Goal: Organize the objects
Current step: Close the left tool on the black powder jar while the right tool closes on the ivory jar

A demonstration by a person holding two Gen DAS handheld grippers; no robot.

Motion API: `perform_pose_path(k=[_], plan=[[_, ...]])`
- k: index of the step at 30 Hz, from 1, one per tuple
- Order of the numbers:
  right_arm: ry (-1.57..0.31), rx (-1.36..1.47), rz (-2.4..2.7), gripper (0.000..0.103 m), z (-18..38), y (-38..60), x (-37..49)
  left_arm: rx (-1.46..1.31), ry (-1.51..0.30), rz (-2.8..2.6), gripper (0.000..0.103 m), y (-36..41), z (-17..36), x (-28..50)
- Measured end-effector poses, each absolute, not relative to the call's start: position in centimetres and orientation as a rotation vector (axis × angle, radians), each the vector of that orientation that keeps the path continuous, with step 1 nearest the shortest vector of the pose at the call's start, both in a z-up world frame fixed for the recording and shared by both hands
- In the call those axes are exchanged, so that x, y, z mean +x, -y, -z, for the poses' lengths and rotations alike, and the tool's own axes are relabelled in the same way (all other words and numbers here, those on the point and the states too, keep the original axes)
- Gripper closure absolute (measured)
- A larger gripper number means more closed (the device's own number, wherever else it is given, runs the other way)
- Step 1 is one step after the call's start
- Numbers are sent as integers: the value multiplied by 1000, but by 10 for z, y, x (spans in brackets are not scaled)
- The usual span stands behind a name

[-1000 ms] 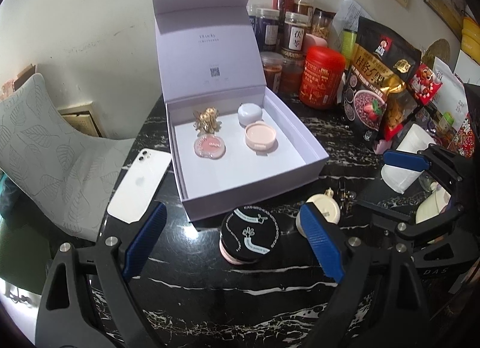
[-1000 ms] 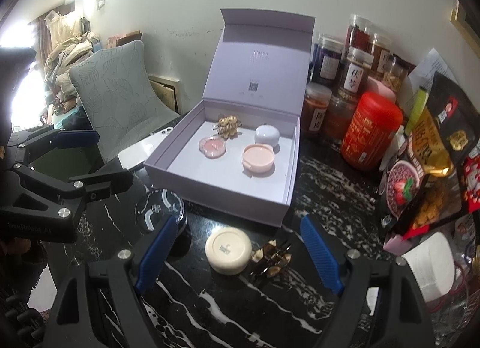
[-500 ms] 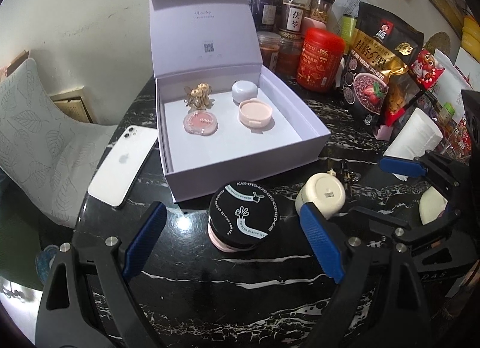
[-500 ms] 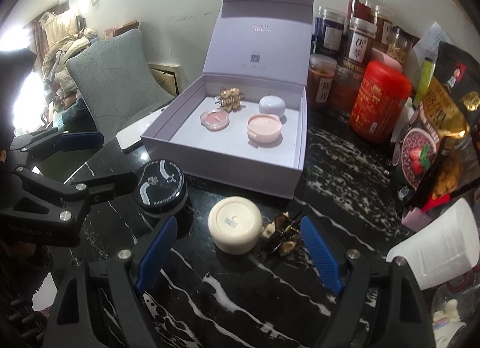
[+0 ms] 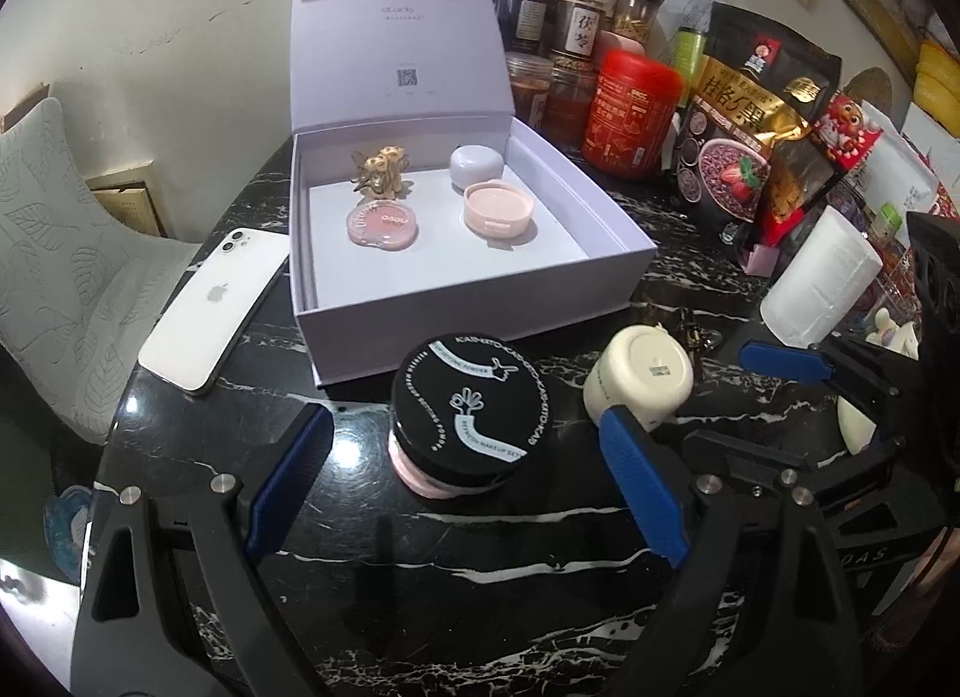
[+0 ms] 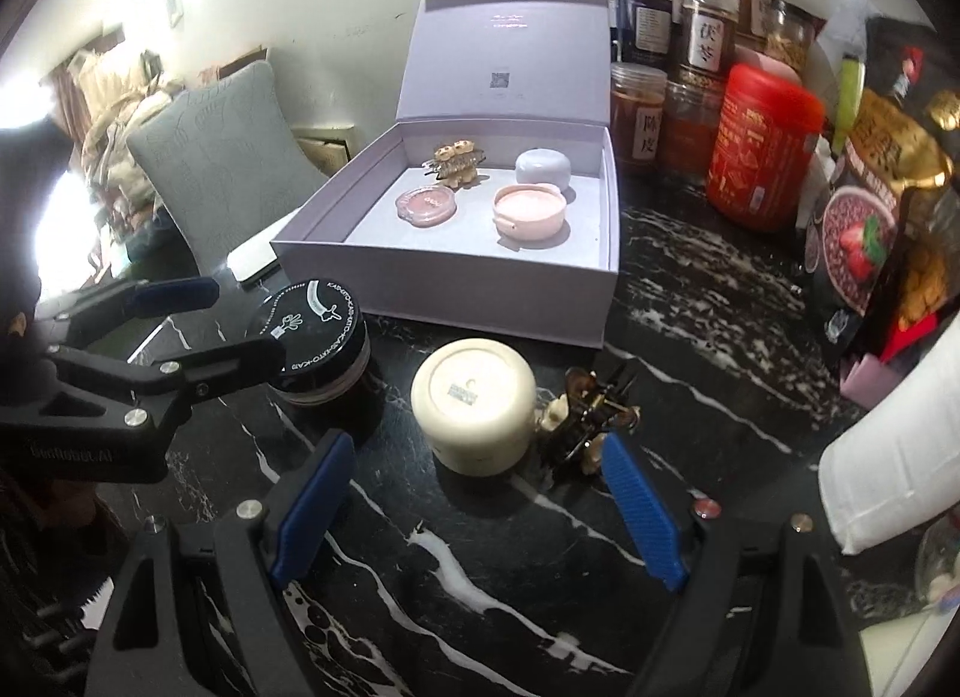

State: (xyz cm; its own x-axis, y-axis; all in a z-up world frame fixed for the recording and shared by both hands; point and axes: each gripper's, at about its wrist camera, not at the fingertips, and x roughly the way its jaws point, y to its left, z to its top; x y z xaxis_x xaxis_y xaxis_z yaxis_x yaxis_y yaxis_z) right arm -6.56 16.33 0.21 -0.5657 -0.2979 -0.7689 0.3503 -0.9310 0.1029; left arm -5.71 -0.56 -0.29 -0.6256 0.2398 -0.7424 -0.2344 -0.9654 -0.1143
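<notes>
While both grippers hung wide open and empty, left gripper (image 5: 465, 478) straddled the black-lidded powder jar (image 5: 465, 412) on the worktop (image 5: 480, 607) before the lavender gift box (image 5: 474, 301); right gripper (image 6: 477, 499) faced the cream jar (image 6: 474, 406). Both looked light, rigid, slick; best gripped across the sidewalls.

Tabletop (image 5: 456, 577) was black marble with white veining. Box (image 5: 468, 301) pale lilac. Jar (image 5: 471, 415) had a black lid with white print, pink base. Pot (image 6: 474, 406) cream. Canister (image 6: 762, 150) red. Finger pads (image 6: 312, 502) blue.
</notes>
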Motion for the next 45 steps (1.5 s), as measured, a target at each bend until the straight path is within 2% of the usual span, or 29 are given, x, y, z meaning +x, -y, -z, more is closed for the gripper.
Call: perform_pose_path(k=[4,10,31,35,38,40,42,45], plan=[[-58,1204,2495,18,4,-166,-64,-1215,1,-2595,13,1,10,-58],[-37,1186,2470,27,12,-163,-61,-1209,14,-2597,13,1,16,-59],[-100,1161,2476,29,20,-146,-83,-1201,27,-2583,14,5,26,-81],[-123,1155,2485,35,20,-143,-89,-1197,11,-2594,14,5,26,-86],[-147,1152,2506,44,21,-142,-91,-1196,15,-2596,17,5,28,-87],[-145,1149,2512,47,20,-144,-92,-1201,18,-2577,24,4,29,-88],[-131,1149,2506,48,21,-147,-93,-1199,2,-2561,32,0,31,-86],[-147,1146,2503,48,21,-146,-91,-1188,-39,-2571,33,-4,31,-82]])
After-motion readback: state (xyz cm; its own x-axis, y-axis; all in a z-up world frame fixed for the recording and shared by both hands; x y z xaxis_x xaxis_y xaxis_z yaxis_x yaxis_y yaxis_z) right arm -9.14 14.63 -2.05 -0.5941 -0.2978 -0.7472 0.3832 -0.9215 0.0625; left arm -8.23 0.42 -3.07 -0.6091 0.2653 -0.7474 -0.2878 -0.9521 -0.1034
